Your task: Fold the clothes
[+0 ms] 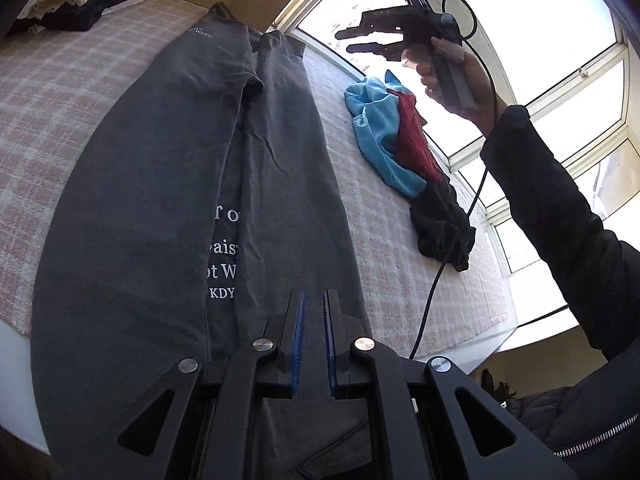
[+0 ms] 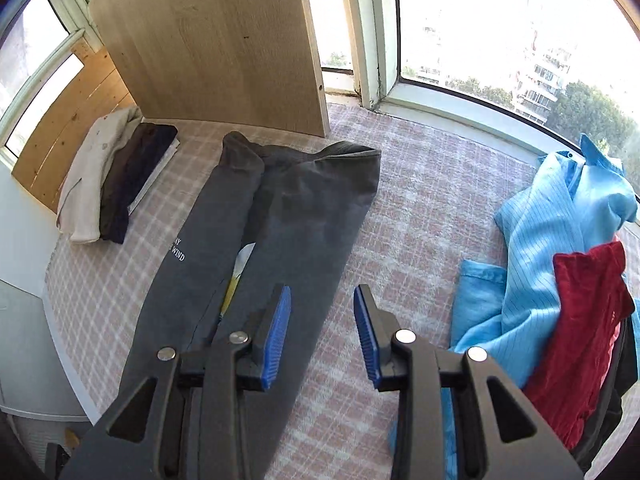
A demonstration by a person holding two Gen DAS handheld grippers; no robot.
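On the checked cover (image 2: pixel 420 200) lies the grey shirt (image 2: pixel 288 232), both sides folded inward into a long strip. Left claw (image 1: pixel 315 344) hovers over its near end, nearly closed, empty — right claw (image 2: pixel 322 336) released, aloft. Likely next: folding the strip lengthwise, which needs both corners gripped.

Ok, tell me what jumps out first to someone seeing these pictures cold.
The long dark grey garment with white lettering lies folded lengthwise down the middle of the checked cloth. To its right sits a bright heap, the light blue shirt with a red garment on top. The right tongs are raised against the window, open and empty, while folded clothes are stacked at the far left by the wooden panel.
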